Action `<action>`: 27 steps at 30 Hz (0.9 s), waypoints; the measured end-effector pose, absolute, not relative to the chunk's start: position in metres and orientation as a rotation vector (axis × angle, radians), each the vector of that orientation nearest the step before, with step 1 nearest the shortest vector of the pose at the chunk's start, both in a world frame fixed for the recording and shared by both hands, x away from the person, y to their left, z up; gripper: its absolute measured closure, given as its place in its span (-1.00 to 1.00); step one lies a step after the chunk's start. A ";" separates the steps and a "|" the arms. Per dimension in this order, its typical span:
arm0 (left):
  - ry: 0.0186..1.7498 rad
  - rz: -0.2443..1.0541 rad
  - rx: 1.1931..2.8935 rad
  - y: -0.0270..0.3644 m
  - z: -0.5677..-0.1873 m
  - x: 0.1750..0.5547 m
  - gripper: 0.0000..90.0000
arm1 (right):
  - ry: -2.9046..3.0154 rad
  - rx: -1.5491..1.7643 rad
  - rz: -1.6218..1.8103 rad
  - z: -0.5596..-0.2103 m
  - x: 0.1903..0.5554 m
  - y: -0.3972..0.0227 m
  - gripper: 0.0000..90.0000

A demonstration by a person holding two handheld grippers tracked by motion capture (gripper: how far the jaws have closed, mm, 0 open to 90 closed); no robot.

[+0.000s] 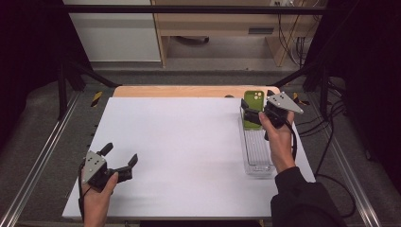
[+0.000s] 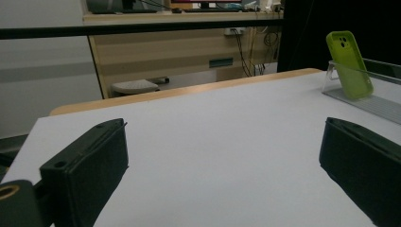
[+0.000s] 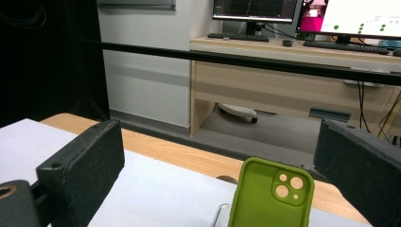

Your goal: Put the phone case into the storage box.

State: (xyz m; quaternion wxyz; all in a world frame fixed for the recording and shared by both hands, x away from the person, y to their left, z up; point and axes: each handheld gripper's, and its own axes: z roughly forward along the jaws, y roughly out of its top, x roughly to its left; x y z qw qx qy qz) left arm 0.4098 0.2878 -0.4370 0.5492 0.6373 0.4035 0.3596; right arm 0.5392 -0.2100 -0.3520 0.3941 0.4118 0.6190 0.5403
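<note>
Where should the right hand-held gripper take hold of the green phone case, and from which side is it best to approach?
Grip the green phone case by its upper long edges, coming from above. It stands nearly upright at the far end of the clear tray, so its top is free, and the right hand-held gripper already has open jaws on either side.

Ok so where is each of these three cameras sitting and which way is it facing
High view: above the person's side, looking forward and down on the white table; both hands with the left gripper and right gripper show.
Left gripper view: low on the left gripper, looking across the table; its black jaws stand wide apart.
Right gripper view: on the right gripper, facing a desk; jaws either side of the green phone case.
All three share the case, propped in a clear tray.
</note>
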 end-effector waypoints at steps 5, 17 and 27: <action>0.964 0.865 1.467 0.300 -0.439 0.403 -0.97 | 1.571 1.033 1.383 -0.348 0.533 -0.211 -0.92; 0.979 0.881 1.447 0.312 -0.441 0.399 -0.97 | 1.571 0.998 1.414 -0.337 0.517 -0.215 -0.92; 0.977 0.880 1.457 0.312 -0.442 0.398 -0.97 | 1.590 0.981 1.419 -0.333 0.506 -0.219 -0.93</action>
